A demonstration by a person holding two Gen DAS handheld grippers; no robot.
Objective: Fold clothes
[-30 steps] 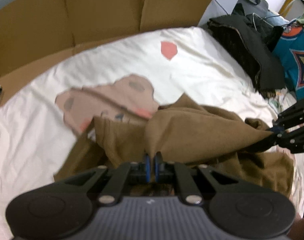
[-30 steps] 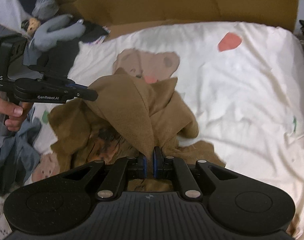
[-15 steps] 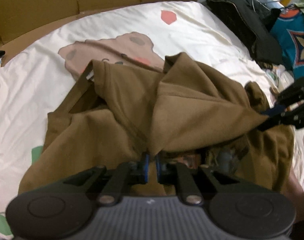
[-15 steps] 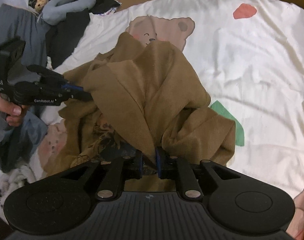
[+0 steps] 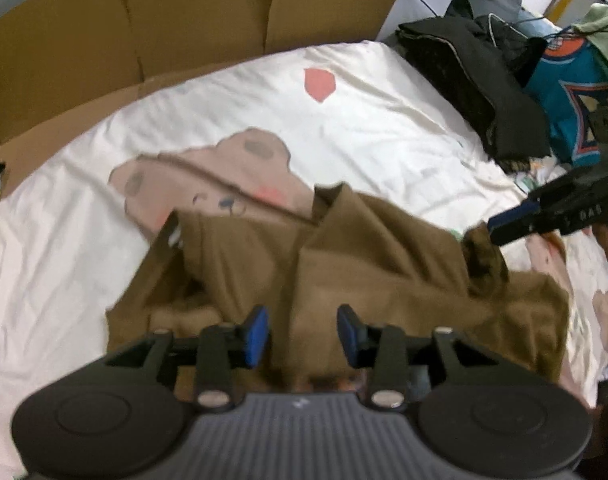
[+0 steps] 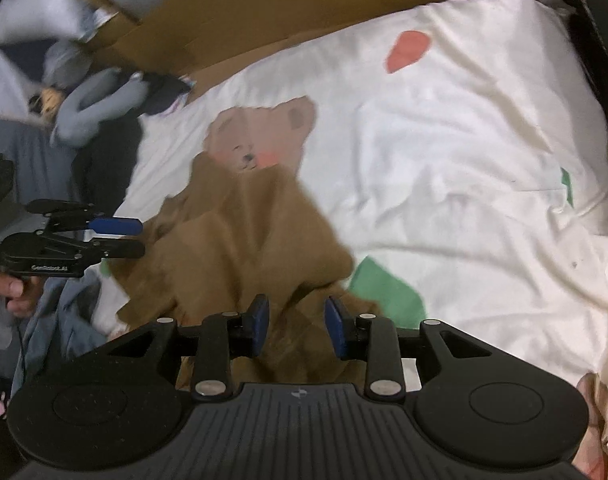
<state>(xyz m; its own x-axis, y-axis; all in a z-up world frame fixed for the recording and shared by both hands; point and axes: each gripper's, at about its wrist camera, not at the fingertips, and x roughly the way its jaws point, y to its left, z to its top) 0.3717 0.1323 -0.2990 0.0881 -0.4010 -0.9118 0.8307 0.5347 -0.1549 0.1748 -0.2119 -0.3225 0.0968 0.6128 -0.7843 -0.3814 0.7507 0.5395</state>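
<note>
Brown garment (image 5: 344, 272) bunched on bedsheet (image 5: 384, 128), not flat. Left gripper (image 5: 303, 330) and right gripper (image 6: 296, 322) both apart, holding nothing. Judged mid-fold; fresh hold on cloth edge needed.

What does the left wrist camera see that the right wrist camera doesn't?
Only the left wrist view shows the black clothes pile and a teal printed garment. Only the right wrist view shows a grey plush toy and a green patch on the sheet. Both show the crumpled brown garment, the bear-print sheet, the cardboard, and open jaws.
</note>
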